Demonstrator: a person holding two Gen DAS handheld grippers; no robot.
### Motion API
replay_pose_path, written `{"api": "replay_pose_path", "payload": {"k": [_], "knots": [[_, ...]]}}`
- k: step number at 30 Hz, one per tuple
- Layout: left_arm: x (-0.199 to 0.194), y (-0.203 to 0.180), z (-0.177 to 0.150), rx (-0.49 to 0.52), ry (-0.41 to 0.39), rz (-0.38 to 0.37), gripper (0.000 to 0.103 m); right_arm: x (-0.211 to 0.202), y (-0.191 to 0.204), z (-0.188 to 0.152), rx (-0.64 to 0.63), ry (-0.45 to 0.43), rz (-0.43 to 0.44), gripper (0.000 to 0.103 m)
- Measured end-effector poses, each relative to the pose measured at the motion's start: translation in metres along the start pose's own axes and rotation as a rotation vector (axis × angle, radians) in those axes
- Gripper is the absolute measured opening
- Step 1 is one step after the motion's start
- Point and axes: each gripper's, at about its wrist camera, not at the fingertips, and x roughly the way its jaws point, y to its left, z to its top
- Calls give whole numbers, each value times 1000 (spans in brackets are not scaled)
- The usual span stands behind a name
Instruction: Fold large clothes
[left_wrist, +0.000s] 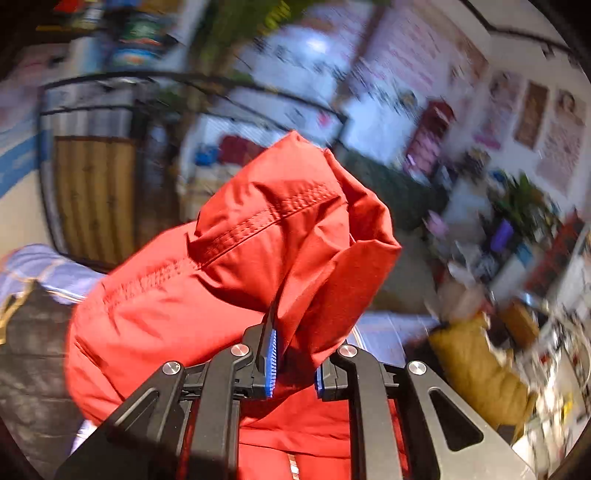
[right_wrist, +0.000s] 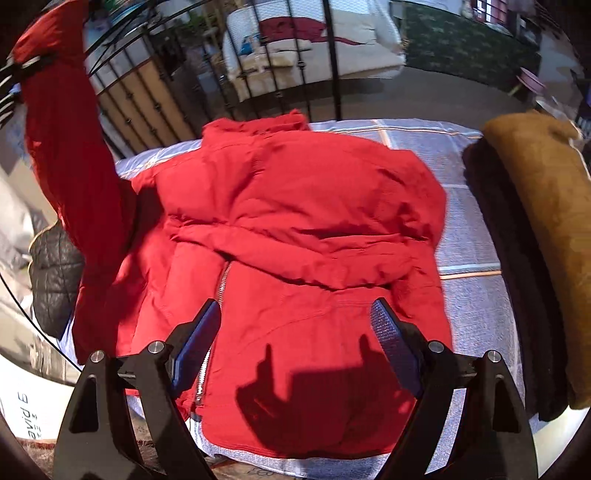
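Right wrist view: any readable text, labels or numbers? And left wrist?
"avid", upside down, the rest cut off: on the white box at the lower left edge, beside the red jacket.
Small marks beside that word: too small to read.
Wall posters in the left wrist view: blurred, unreadable.

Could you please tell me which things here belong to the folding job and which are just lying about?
Job: red jacket; its sleeve, clamped in the left gripper; right gripper, open above the jacket.
Lying about: black quilted garment; brown folded garment; checked bedsheet.
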Motion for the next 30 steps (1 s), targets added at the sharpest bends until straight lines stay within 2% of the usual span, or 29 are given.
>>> {"api": "replay_pose_path", "payload": {"k": [3, 5, 7, 8, 10, 12, 15, 17, 19, 21, 24, 27, 30], "knots": [[77, -50, -35, 100, 160, 5, 16, -5, -25, -2, 60, 0, -23, 83], [133, -80, -72, 210, 331, 46, 17, -8, -40, -4, 100, 1, -34, 83], [169, -100, -105, 311, 463, 77, 20, -11, -52, -6, 122, 5, -44, 83], [178, -108, -118, 364, 495, 89, 22, -12, -58, -8, 133, 11, -49, 83], [182, -117, -137, 446, 503, 109, 33, -12, -65, -9, 144, 16, -58, 83], [172, -118, -137, 401, 507, 40, 68, -12, -72, -10, 158, 18, -58, 83], [147, -118, -121, 309, 466, -73, 81, -9, -75, -4, 177, 17, -51, 83], [125, -120, -108, 253, 440, -140, 84, -8, -72, 6, 169, 7, -43, 83], [90, -119, -101, 203, 357, -190, 90, -8, -62, 16, 133, -16, -23, 83], [66, -99, -97, 178, 288, -144, 93, -8, -41, 31, 58, -41, 3, 83], [44, -53, -102, 152, 252, -11, 93, -1, -5, 47, -71, -60, 37, 83], [31, 7, -115, 117, 275, 130, 92, 11, 38, 60, -217, -65, 74, 83], [23, 60, -119, 51, 297, 211, 92, 25, 80, 71, -345, -64, 108, 83]]}}
